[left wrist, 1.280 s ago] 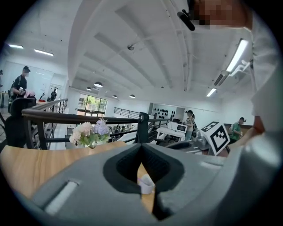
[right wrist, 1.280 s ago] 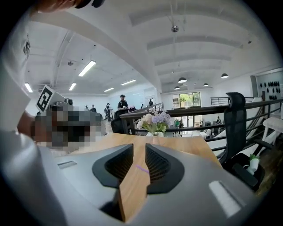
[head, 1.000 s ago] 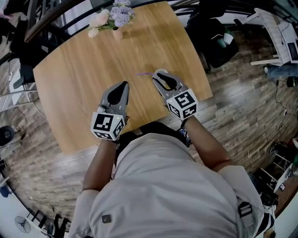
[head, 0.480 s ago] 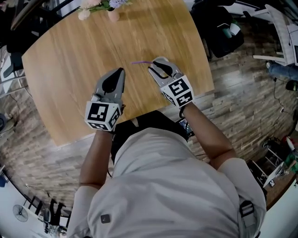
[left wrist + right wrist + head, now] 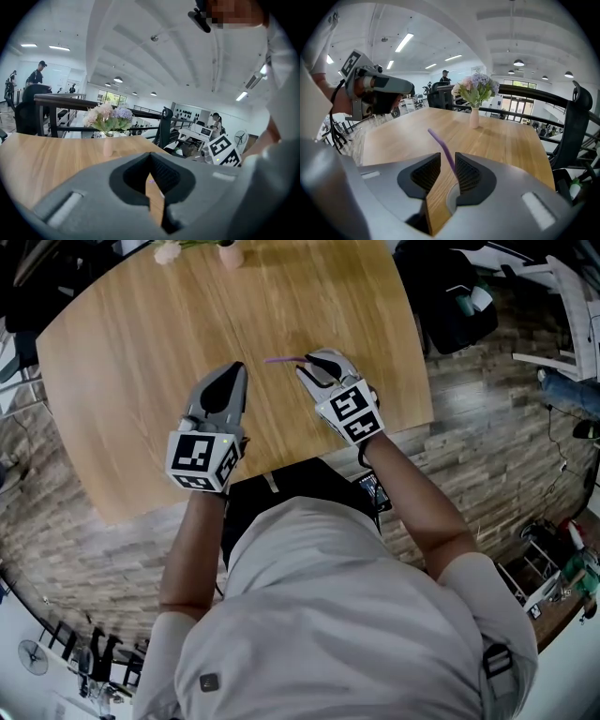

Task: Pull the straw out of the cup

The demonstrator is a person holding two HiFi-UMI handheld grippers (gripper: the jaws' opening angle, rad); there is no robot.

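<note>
A purple straw slants up and to the left from my right gripper over the wooden table. In the right gripper view the straw rises between the pads, against the right one, with a gap to the left one. These jaws have just been closing slightly. A pale curved rim, apparently the cup, shows low between the fingers; the rest is hidden. My left gripper hovers beside it with tips together and nothing in them.
A small vase of flowers stands at the table's far edge. The table's near edge runs just in front of the person's body. Chairs, desks and railings surround the table on a wooden floor.
Both grippers have sunk toward the tabletop and sit higher in the head view. The vase has slid nearly out of the top of the picture. The straw stays at the right jaws.
</note>
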